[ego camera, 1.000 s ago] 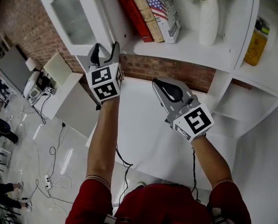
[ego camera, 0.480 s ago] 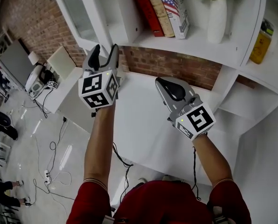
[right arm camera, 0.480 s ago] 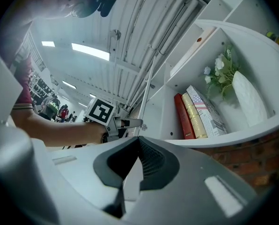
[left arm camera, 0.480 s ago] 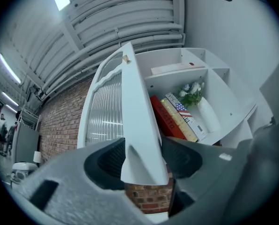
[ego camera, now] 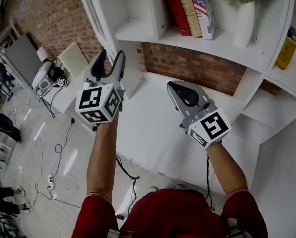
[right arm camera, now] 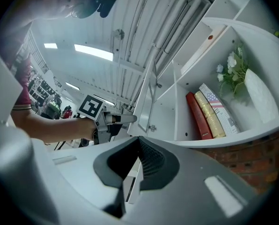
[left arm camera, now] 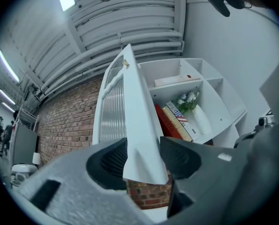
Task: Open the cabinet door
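Observation:
The white cabinet door (ego camera: pixel 95 15) with a ribbed glass panel stands swung out from the shelf unit, seen almost edge-on. My left gripper (ego camera: pixel 110 58) is at the door's lower corner. In the left gripper view the door (left arm camera: pixel 130 125) fills the gap between the left gripper's (left arm camera: pixel 143 158) jaws, which are closing; I see no firm pinch. My right gripper (ego camera: pixel 180 89) hangs shut and empty over the white counter (ego camera: pixel 153 133), to the right of the door. From the right gripper (right arm camera: pixel 138 146) view, the door (right arm camera: pixel 146 93) and the left gripper (right arm camera: pixel 113 121) show at the left.
Books (ego camera: pixel 187 6), a white vase with flowers (ego camera: pixel 245 21) and a yellow bottle (ego camera: pixel 288 46) stand on the shelves. A brick wall (ego camera: pixel 197 66) backs the counter. A low desk with devices (ego camera: pixel 51 78) and floor cables (ego camera: pixel 53 182) lie to the left.
The door has swung further out to the left, so the shelf behind it shows more. My left gripper moved left and toward me with it. The right gripper shifted slightly.

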`<state>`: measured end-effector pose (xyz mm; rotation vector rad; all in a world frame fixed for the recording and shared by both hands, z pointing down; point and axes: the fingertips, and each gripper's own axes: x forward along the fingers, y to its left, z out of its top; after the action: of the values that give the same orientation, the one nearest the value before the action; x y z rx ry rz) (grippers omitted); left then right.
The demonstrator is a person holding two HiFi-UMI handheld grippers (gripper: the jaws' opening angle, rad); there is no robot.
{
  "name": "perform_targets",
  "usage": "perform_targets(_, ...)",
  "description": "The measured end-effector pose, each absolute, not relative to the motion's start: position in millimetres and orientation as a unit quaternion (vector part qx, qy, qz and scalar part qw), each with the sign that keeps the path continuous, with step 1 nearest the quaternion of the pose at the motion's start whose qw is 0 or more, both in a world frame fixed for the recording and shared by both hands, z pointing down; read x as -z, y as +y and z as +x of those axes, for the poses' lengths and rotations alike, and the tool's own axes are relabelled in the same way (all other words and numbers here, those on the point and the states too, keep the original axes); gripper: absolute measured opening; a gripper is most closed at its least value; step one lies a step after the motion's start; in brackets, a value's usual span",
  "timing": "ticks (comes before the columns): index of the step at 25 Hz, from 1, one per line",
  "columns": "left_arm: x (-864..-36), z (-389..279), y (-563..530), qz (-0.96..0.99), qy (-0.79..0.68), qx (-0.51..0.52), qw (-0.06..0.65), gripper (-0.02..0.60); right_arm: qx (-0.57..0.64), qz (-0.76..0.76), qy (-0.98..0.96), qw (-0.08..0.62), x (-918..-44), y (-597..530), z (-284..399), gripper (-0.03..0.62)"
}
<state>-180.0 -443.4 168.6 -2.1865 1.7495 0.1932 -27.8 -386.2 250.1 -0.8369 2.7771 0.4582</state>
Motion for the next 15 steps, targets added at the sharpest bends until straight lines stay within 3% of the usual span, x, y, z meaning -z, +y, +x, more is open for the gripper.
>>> perform_targets(15,-170.0,-249.8,-384.8,-0.768,0.611,-0.08,0.172,0.097,-0.159,-0.261,0.947,0.095,-253.1,-363.7,-73.5,0.012)
